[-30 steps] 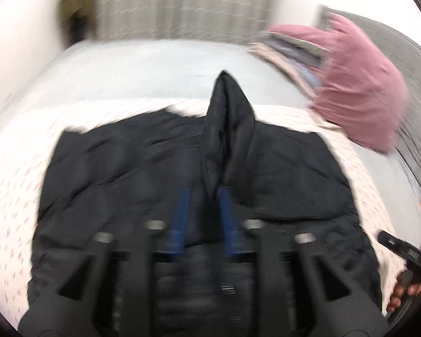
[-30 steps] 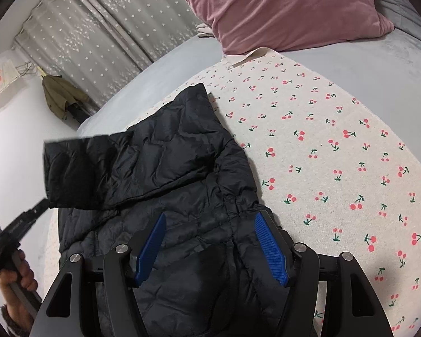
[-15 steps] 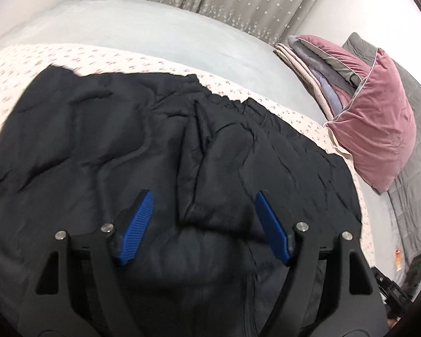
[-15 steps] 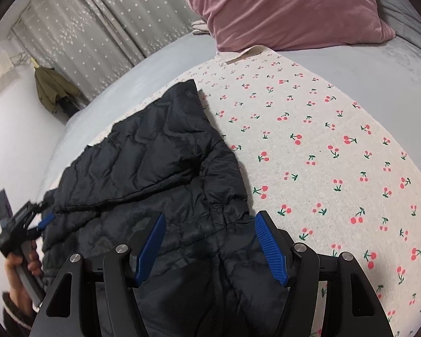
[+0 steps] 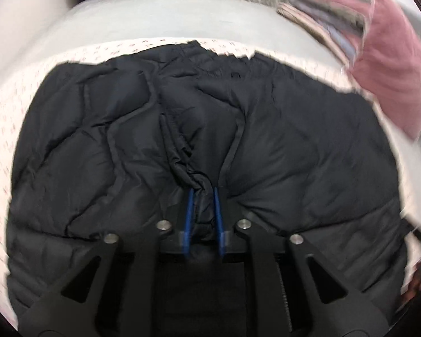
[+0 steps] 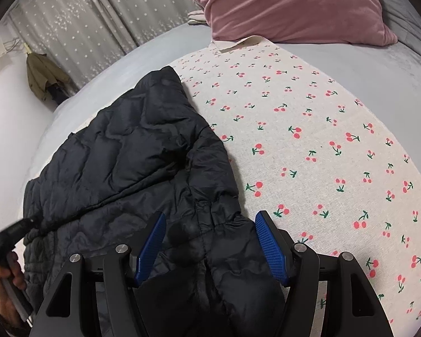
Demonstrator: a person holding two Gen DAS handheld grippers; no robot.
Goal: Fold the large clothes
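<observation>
Because the black puffer jacket [image 5: 308,151] needs folding, the left gripper [image 5: 203,196] has just closed, seemingly pinching its cuff, while the right gripper [image 6: 209,238] hangs spread over the other sleeve.

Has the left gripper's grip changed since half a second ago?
Yes. The left gripper, jaws wide then, has just closed them on a bunched fold of the black jacket.

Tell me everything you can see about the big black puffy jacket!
The black jacket is quilted and puffy, of smooth, slightly shiny fabric with stitched seams and a gathered elastic cuff. It lies spread and crumpled on the cherry-print cloth covering the bed. The left tongs, which have just been closing, pinch a bunched fold of it. The right tongs stand open astride the cuffed part, without squeezing it.
</observation>
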